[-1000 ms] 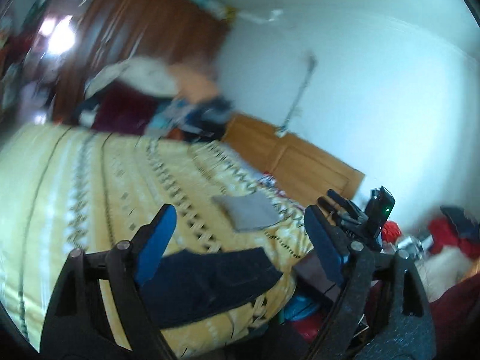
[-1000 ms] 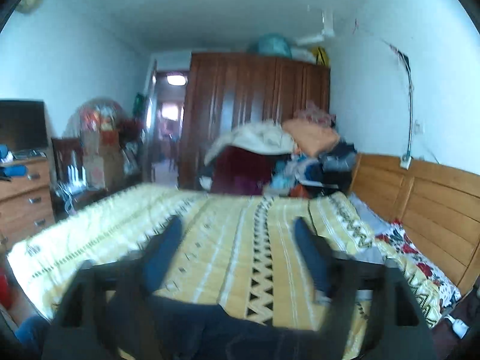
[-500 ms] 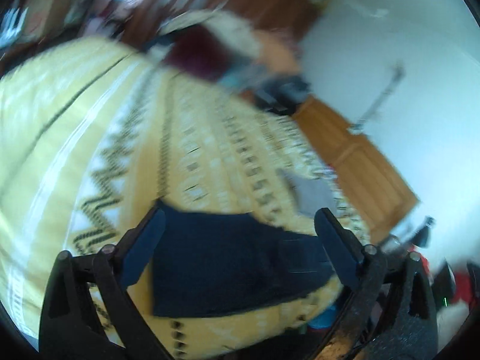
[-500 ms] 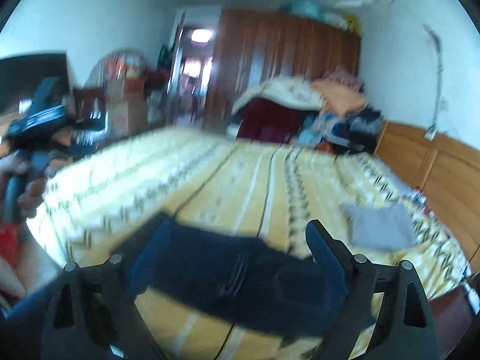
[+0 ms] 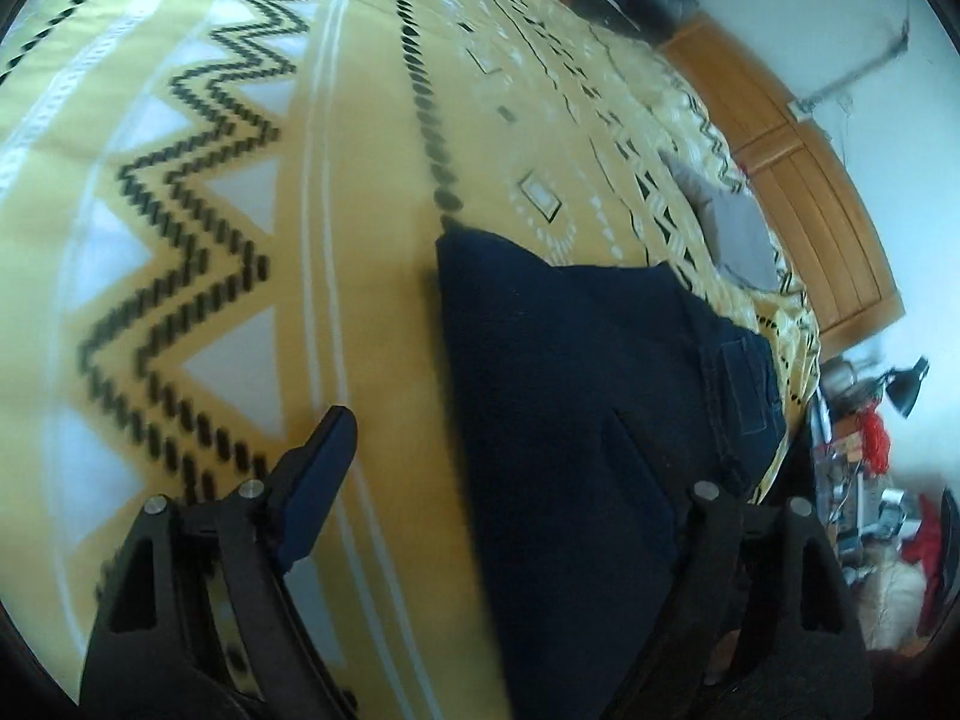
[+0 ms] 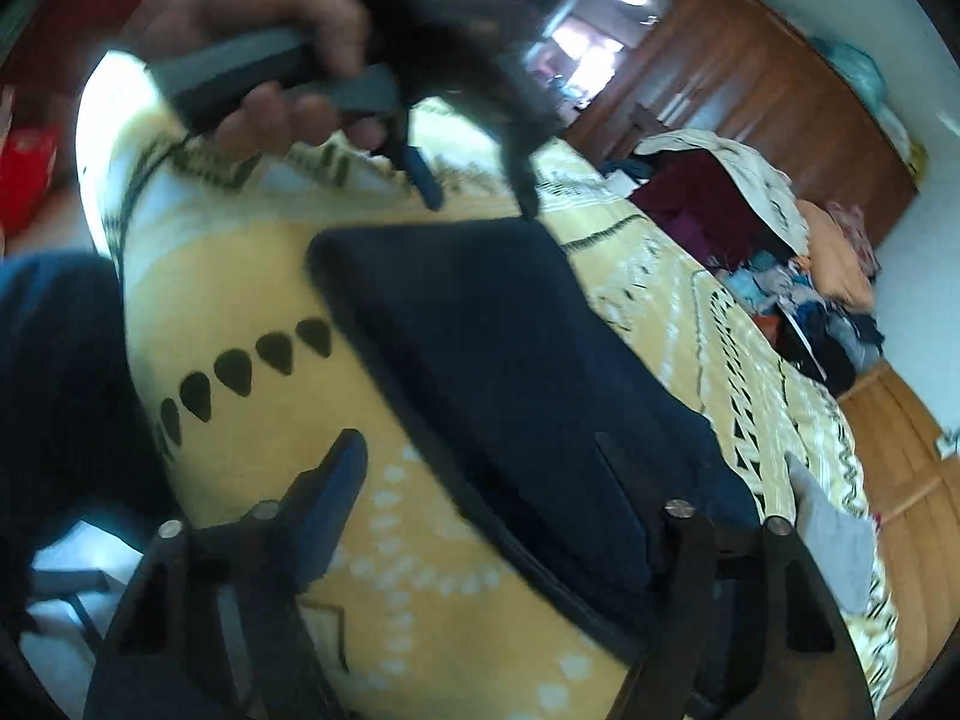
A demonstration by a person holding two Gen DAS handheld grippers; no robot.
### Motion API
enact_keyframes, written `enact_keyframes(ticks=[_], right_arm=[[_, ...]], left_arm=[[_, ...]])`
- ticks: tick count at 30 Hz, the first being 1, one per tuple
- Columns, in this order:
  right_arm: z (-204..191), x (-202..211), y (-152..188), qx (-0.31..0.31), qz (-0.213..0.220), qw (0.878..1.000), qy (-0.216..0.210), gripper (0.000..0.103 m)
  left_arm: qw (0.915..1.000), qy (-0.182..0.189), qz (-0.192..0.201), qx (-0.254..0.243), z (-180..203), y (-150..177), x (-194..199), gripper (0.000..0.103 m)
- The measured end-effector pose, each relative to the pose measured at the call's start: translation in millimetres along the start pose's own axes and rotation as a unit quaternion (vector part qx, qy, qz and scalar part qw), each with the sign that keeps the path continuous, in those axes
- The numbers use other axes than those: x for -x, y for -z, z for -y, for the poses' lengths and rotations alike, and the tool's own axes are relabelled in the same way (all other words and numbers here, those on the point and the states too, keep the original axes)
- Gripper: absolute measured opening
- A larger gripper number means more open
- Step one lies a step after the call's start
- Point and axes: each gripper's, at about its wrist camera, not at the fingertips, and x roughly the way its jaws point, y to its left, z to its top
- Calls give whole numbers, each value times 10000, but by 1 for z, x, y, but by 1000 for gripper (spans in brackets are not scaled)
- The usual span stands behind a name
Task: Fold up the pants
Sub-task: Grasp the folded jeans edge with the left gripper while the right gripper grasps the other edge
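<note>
Pants [image 5: 576, 396] lie as a dark, already-doubled slab on the yellow patterned bed [image 5: 198, 276], near its edge, waistband and belt loop toward the headboard [image 5: 822, 222]. A grey folded cloth [image 5: 738, 234] sits beyond, apart.

Your left gripper [image 5: 510, 480]: fingers spread and closing, one blue pad over bare bedspread, the other finger at the denim; fabric lies between them, not yet pinched. Your right gripper [image 6: 510, 492]: same state, closing, straddling the long near edge, no grip visible.

Likely step: seizing that edge for the next fold. Catch every layer in each pinch. Keep both bites level on one edge, so the fold lands square.
</note>
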Motion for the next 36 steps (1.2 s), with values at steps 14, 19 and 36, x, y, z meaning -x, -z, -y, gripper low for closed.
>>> enact_keyframes(ticks=[14, 19, 36], right_arm=[[-35, -55, -46, 111, 28, 9991, 404, 58], [-23, -62, -58, -374, -294, 9989, -1, 24], [-9, 12, -128, -1531, 469, 9800, -1184, 17]], left_arm=[[9996, 147, -168, -145, -4, -29, -35, 55], [9999, 110, -80, -100, -6, -29, -35, 21], [9953, 465, 846, 21, 25, -36, 78, 15]])
